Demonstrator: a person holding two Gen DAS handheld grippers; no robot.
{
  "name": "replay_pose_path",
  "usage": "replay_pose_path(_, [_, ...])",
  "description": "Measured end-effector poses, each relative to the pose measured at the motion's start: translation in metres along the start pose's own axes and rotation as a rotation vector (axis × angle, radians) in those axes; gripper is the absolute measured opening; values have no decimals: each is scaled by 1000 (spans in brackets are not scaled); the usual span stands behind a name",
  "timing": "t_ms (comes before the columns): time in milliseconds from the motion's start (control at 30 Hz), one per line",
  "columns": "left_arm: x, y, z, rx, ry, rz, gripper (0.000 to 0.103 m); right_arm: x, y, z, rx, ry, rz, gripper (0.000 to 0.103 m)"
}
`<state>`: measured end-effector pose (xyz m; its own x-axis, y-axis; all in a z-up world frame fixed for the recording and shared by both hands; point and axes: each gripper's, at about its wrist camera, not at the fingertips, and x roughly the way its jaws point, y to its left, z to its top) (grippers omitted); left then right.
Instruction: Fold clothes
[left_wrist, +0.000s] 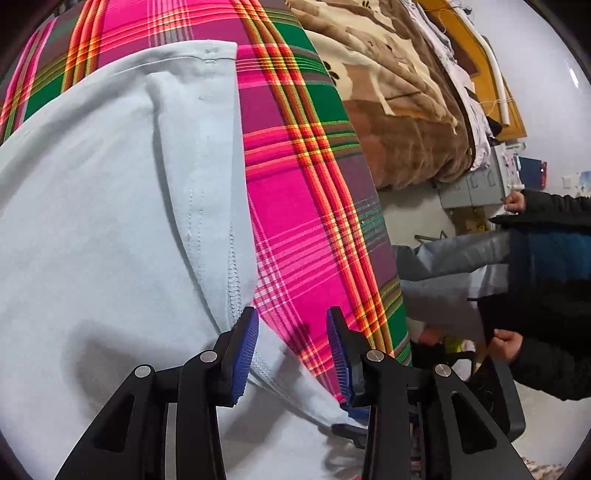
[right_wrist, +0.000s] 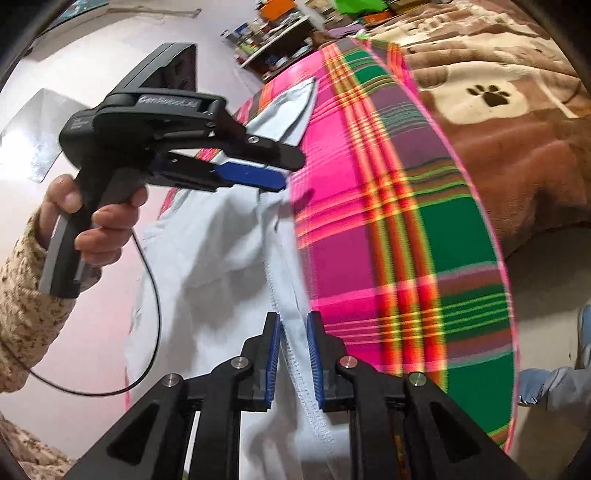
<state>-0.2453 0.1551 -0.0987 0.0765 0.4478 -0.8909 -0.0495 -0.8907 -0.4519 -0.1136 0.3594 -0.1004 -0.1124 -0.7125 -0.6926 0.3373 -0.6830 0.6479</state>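
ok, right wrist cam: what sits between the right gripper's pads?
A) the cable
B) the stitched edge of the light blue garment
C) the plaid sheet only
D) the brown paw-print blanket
B. The garment's overlocked edge runs down between the right gripper's blue pads, which stand apart on either side of it; the plaid sheet lies off to the side.

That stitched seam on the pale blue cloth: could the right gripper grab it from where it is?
Probably yes. The seam already runs between the right gripper's open blue fingers, with nothing in the way; closing them should catch it. The left gripper sits farther up the cloth, clear of it.
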Motion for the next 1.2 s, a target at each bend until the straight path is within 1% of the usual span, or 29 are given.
replay_pose_path(100, [-3, 4, -1, -6, -3, -2, 40, 0, 6, 1, -37, 13, 12, 16])
replay_pose_path(167, [-5, 4, -2, -7, -7, 4, 40, -1, 10, 1, -58, 21, 19, 12])
replay_pose_path(200, [-7, 4, -3, -6, -11, 7, 40, -1, 12, 1, -67, 24, 13, 8])
replay_pose_path(267, [-9, 5, -4, 0, -13, 13, 40, -1, 18, -2, -105, 22, -16, 7])
replay_pose_path(333, [-10, 9, -5, -23, -12, 24, 40, 3, 24, -4, -148, 43, -36, 4])
replay_pose_path(400, [-13, 10, -5, -23, -19, 29, 40, 4, 26, -5, -161, 51, -52, 4])
replay_pose_path(467, [-20, 10, -5, -18, -50, 75, 40, 7, 24, 4, -171, 41, -60, 4])
replay_pose_path(500, [-22, 11, -4, -16, -59, 94, 40, 6, 25, 3, -178, 35, -75, 4])
replay_pose_path(600, [-24, 12, 2, -21, -68, 164, 40, 7, 26, 0, -188, 49, -69, 3])
replay_pose_path(667, [-21, 12, 8, -11, -65, 245, 41, 9, 28, 0, -192, 54, -69, 3])
replay_pose_path(767, [-23, 11, 16, -19, -98, 354, 41, 9, 34, 0, -222, 48, -75, 3])
replay_pose_path(800, [-24, 8, 19, 2, -106, 387, 41, 9, 36, 0, -230, 46, -72, 3])
replay_pose_path(867, [-23, 3, 24, 38, -116, 482, 41, 11, 36, 1, -230, 51, -71, 3])
replay_pose_path(933, [-20, 0, 30, 44, -109, 537, 41, 14, 35, 1, -225, 57, -72, 3])
replay_pose_path(1000, [-19, -7, 34, 67, -116, 523, 41, 17, 35, 2, -221, 60, -61, 3])
replay_pose_path(1133, [-15, -21, 40, 108, -135, 580, 41, 25, 39, 0, -240, 79, -49, 3])
replay_pose_path(1167, [-13, -24, 41, 115, -133, 587, 41, 27, 41, 0, -245, 83, -45, 3])
replay_pose_path(1200, [-10, -25, 44, 121, -128, 610, 41, 30, 45, 0, -248, 87, -42, 3])
